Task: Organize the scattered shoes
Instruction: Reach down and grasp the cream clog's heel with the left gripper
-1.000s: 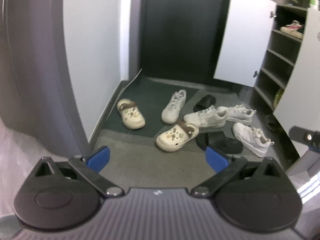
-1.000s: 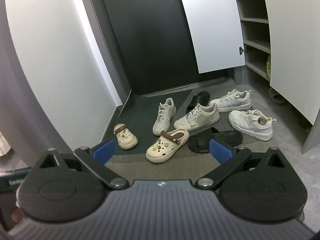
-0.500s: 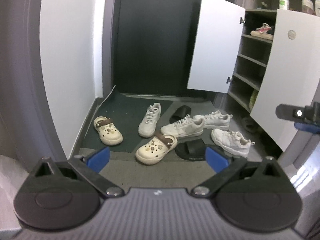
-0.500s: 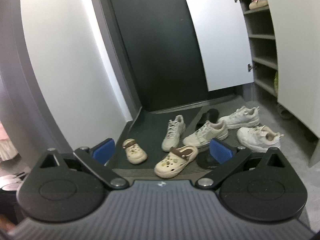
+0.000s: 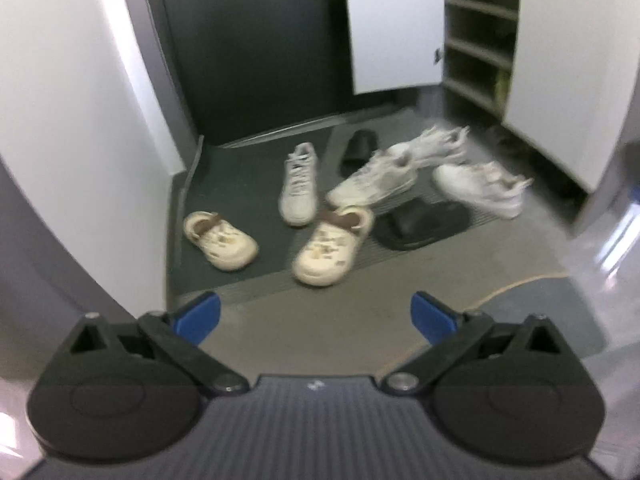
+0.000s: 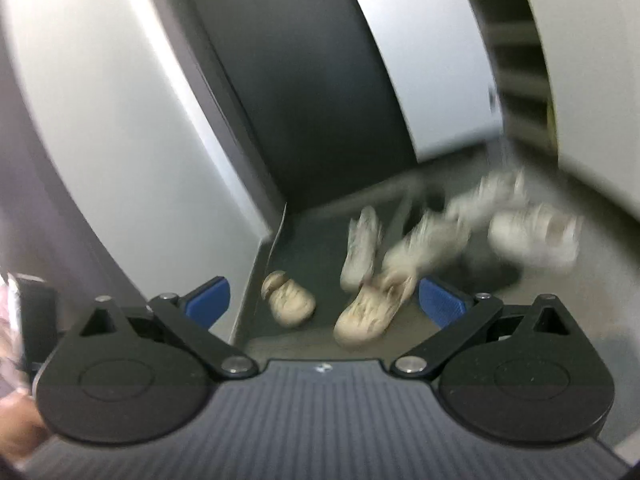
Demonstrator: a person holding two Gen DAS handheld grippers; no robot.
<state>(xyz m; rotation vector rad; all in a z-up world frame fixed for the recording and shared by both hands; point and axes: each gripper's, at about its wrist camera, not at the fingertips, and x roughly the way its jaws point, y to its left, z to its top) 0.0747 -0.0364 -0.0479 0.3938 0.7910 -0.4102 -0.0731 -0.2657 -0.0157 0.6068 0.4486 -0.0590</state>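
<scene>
- Landmark: the open shoe cabinet (image 5: 476,52), its shelves likely where the shoes should end up.
- Farthest left of it, a cream clog (image 5: 220,240) lies alone on the dark mat (image 5: 236,168).
- Nearer, a white sneaker (image 5: 299,184) and the second clog (image 5: 330,250) point different ways, unpaired.
- Closer still, a black slide (image 5: 424,222) and three more white sneakers (image 5: 478,188) crowd just before the cabinet.
- Left gripper (image 5: 314,314) and right gripper (image 6: 324,298) both hang short of the shoes, jaws wide, empty.
- No writing legible; the right view is blurred.
</scene>
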